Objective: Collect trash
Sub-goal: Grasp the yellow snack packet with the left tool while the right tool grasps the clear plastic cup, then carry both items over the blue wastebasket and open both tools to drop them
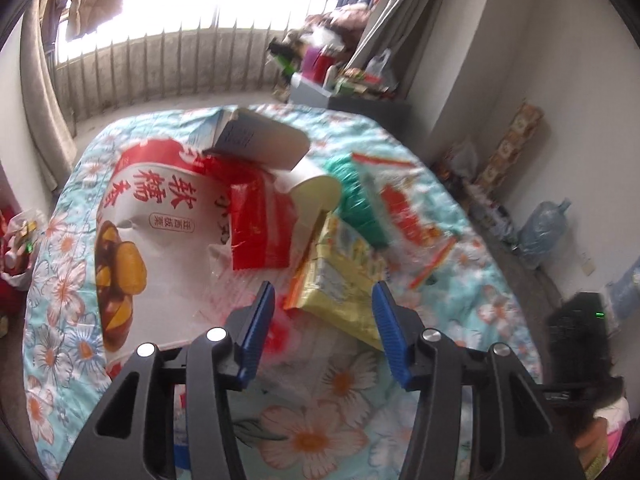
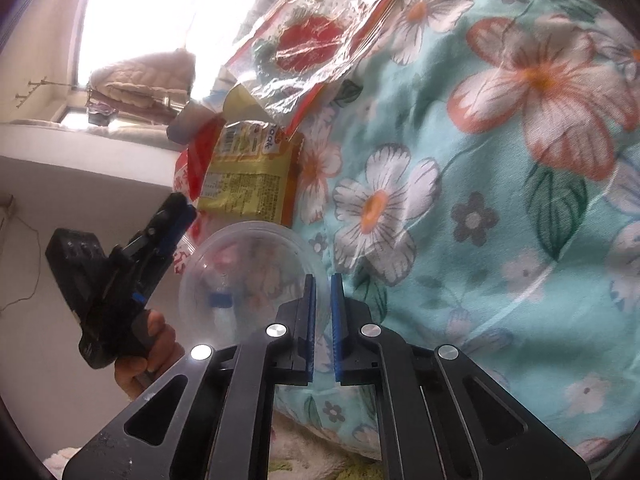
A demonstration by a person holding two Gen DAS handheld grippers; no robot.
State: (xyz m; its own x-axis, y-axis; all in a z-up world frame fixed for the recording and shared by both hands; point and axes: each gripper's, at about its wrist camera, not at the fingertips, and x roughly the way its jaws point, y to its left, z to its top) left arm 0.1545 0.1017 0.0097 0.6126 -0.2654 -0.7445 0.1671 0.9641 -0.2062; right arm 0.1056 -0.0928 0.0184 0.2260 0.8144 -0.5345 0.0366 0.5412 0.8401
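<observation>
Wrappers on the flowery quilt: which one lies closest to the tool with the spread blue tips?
The yellow foil snack packet, lying just ahead of the left tool. The big white-and-red chestnut bag and the clear strawberry-print bag lie farther off.

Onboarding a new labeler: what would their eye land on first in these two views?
Probably the heap of trash on the floral quilt: a big white and red bag printed with chestnuts on the left, a yellow snack packet just ahead of the open left gripper. In the right wrist view, the right gripper is pinched on the rim of a clear plastic lid at the bed's edge.
</observation>
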